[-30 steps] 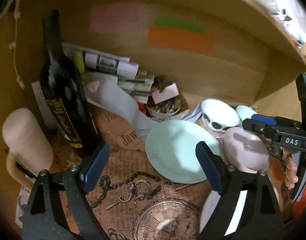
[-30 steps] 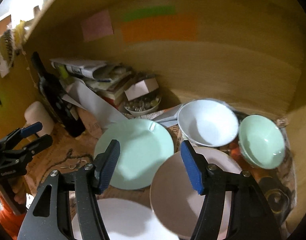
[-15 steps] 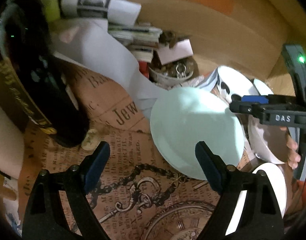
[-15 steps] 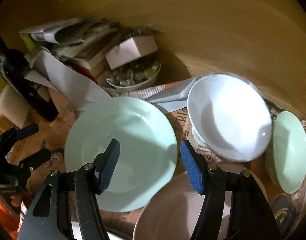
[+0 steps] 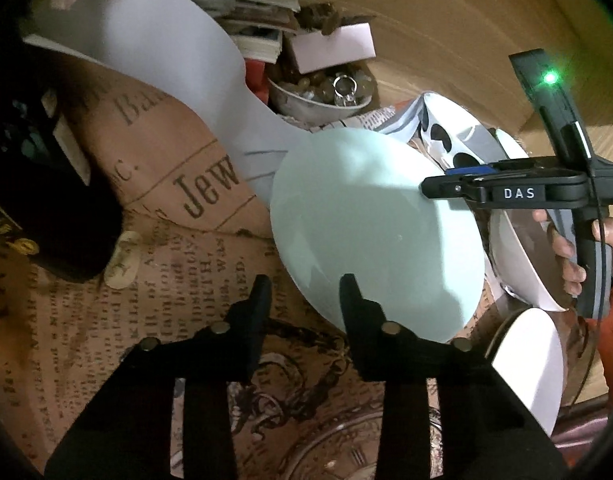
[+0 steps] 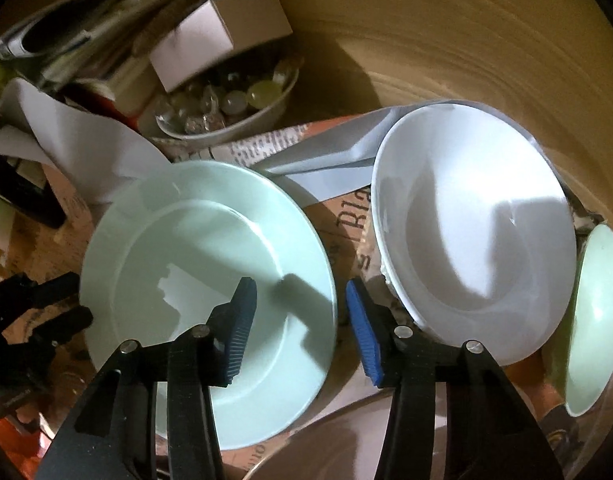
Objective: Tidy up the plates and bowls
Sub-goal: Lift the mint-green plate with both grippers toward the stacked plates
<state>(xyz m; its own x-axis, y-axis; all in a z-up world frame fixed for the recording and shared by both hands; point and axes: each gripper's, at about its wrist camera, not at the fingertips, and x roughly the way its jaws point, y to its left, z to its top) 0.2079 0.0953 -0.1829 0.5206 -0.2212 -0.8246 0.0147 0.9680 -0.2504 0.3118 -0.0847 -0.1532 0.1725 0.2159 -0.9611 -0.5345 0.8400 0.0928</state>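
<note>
On the worktop: a brown sheet printed like an old newspaper [image 5: 178, 216] covers it, and the dishes lie on this sheet inside a wooden alcove.
Green plate: the pale green plate [image 6: 206, 300] lies flat near the middle; in the left wrist view the same plate [image 5: 370, 232] is just ahead of the left fingers.
White bowl: a white bowl [image 6: 474, 248] stands just to the right of the green plate, apart from it by a narrow strip of the paper.
Green bowl: a small green bowl [image 6: 594, 320] is at the far right, tilted on its side, close against the white bowl.
Other dishes: a pinkish plate [image 6: 346, 448] shows at the lower edge, and a white plate [image 5: 526, 364] lies at the lower right of the left wrist view.
Left gripper: the left gripper [image 5: 304, 292] is released, the jaws partly apart; its right finger is over the near rim of the green plate, its left finger over the paper. I cannot tell if it touches the plate.
Right gripper: the right gripper [image 6: 302, 320] is released and holds nothing; its blue pads [image 6: 242, 328] stand to both sides of the plate's right rim, the left one above the plate.
Right hand: the hand [image 5: 574, 248] wraps the handle, and the tool reaches in level from the right.
Clutter behind: a bowl of glass beads [image 6: 226, 108], a small white box [image 6: 222, 40] and a dark bottle [image 5: 46, 184].
</note>
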